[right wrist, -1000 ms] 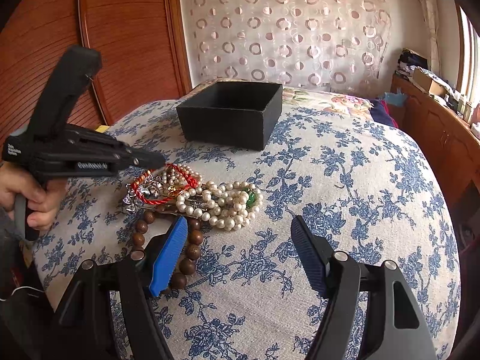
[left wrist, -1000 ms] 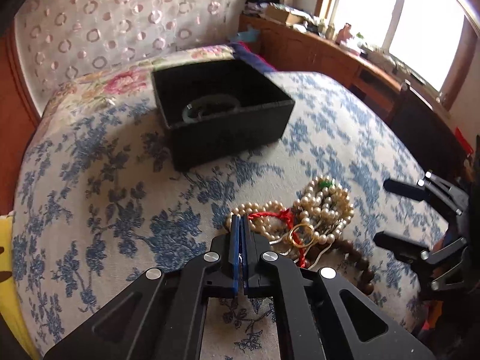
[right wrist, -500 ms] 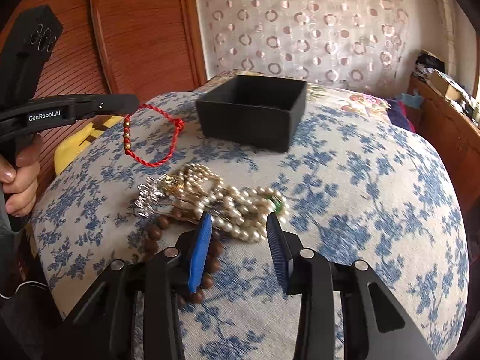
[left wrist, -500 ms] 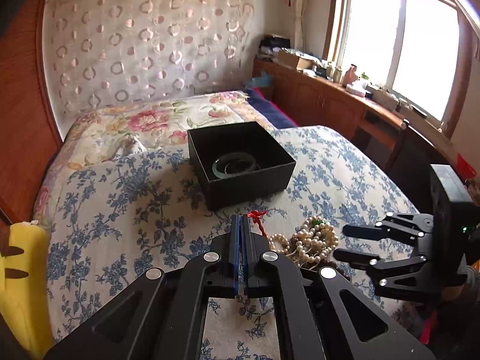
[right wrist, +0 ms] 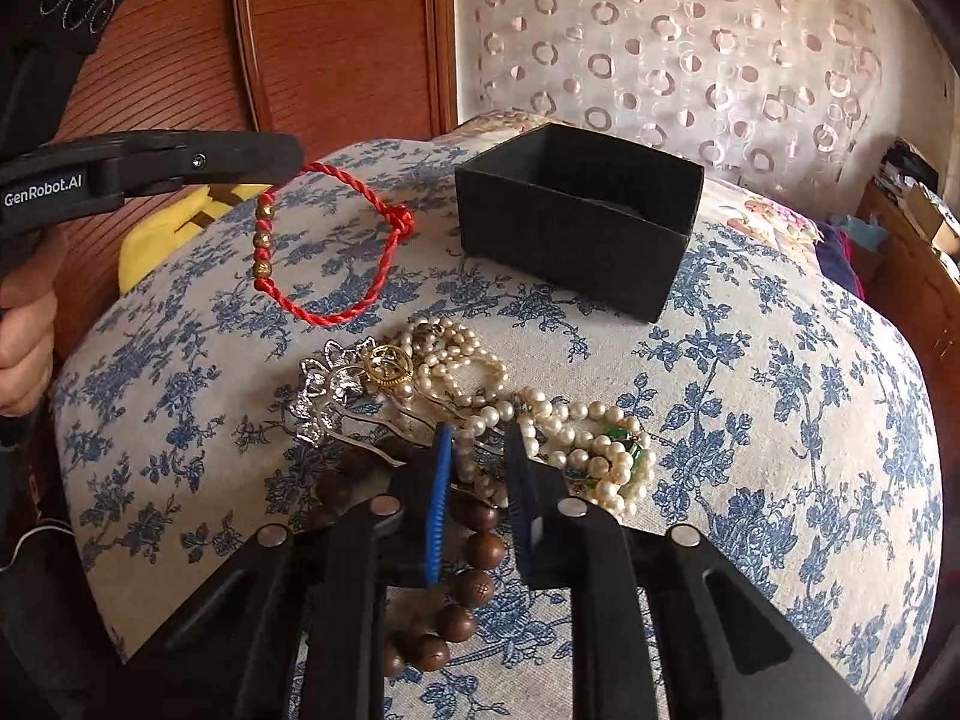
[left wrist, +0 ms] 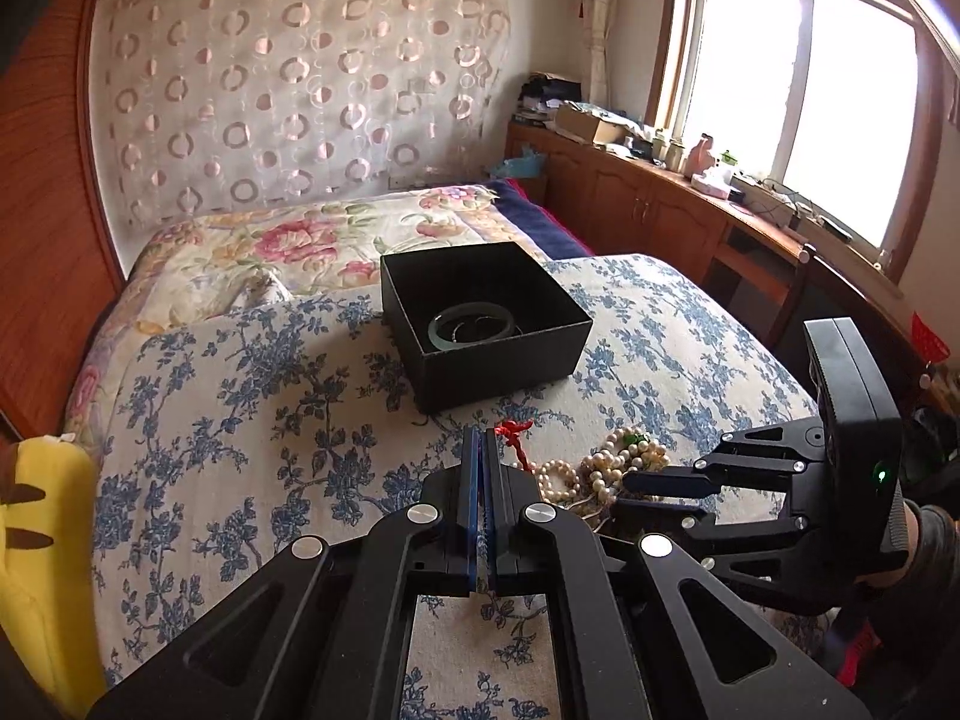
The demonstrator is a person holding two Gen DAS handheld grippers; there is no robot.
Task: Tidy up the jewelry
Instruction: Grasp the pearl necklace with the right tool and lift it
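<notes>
My left gripper (left wrist: pixel 482 439) is shut on a red cord bracelet (right wrist: pixel 336 252) with gold beads, which hangs above the bedspread, left of the black box (right wrist: pixel 570 246). Only its red knot (left wrist: pixel 517 437) shows in the left wrist view. The open black box (left wrist: pixel 498 372) holds a green bangle (left wrist: pixel 474 330). My right gripper (right wrist: pixel 479 441) sits low over the jewelry pile, its jaws closing with a narrow gap. A pearl strand (right wrist: pixel 570 438) and comb prongs lie between the tips. Brown wooden beads (right wrist: pixel 480 552) run under it. From the left wrist view, the right gripper (left wrist: pixel 618 495) meets the pearls (left wrist: pixel 606 462).
A silver hair comb (right wrist: pixel 327 390) and a gold ring (right wrist: pixel 390 363) lie at the pile's left. A yellow plush (left wrist: pixel 42 540) sits at the bed's left edge. A person's hand (right wrist: pixel 24 330) holds the left tool. A wooden cabinet (left wrist: pixel 648 210) stands under the window.
The left gripper lifted the red bracelet out of the pile and up. The right gripper moved in over the pile and its jaws went from wide to nearly together.
</notes>
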